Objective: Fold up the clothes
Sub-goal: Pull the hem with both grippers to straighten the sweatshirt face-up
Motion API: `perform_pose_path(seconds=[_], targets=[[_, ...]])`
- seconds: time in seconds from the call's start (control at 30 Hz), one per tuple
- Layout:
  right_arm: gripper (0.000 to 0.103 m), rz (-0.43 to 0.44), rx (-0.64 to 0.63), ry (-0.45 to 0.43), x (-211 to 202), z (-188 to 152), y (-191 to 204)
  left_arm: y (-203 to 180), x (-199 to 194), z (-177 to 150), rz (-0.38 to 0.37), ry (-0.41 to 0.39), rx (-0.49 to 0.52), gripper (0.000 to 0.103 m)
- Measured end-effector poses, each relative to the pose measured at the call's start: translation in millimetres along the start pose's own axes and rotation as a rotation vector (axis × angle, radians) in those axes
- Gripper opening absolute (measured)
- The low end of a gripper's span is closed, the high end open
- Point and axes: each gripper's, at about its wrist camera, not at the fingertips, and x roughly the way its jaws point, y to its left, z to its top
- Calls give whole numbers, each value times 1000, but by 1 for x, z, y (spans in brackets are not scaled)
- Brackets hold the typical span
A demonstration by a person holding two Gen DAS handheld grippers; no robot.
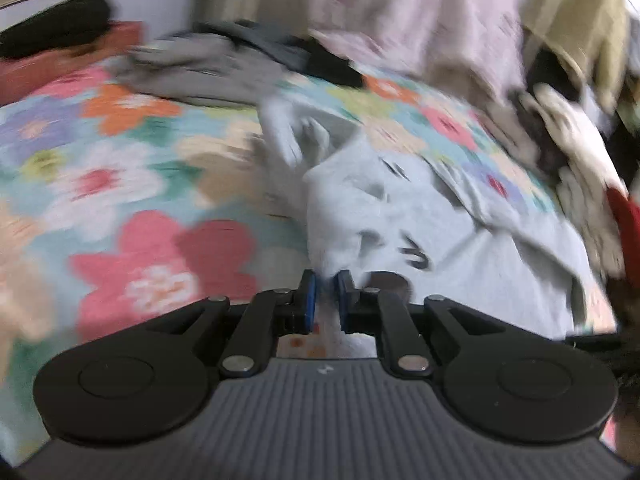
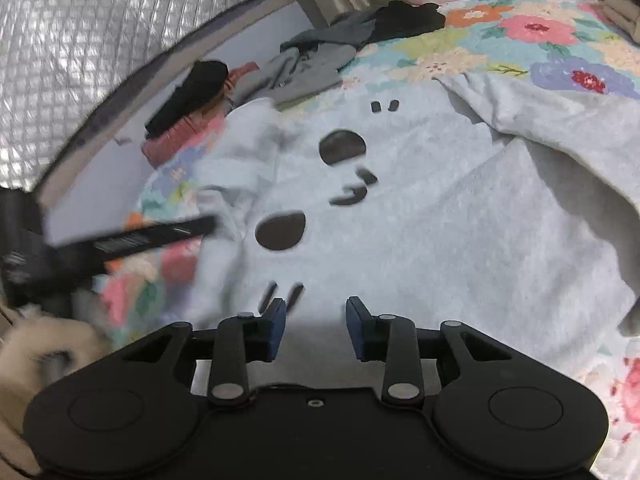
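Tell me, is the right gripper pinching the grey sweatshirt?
No, the right gripper is open above the grey sweatshirt, with nothing between its blue pads.

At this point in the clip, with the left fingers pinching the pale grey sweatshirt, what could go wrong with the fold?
1. The left gripper pinches only a bunched edge of the pale grey sweatshirt with black patches; the fabric may slip out.
2. The right gripper hangs open, so one-sided pulling may drag the sweatshirt askew across the flowered bedspread.
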Motion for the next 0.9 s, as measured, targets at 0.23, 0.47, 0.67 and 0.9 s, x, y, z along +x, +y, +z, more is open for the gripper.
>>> perform_pose_path(seconds=[0.23, 0.47, 0.67, 0.9], targets=[[39, -30, 15, 12, 9, 0, -3, 23, 1, -2, 3, 58, -31, 2], [47, 40, -19, 40, 33, 12, 15, 20, 19, 5, -41, 106, -63, 40], [48, 133, -31, 121, 79, 29, 30, 26, 66, 9, -42, 220, -46, 41], [21, 147, -88, 108, 90, 19, 40, 18, 61, 4, -92, 139, 23, 10]])
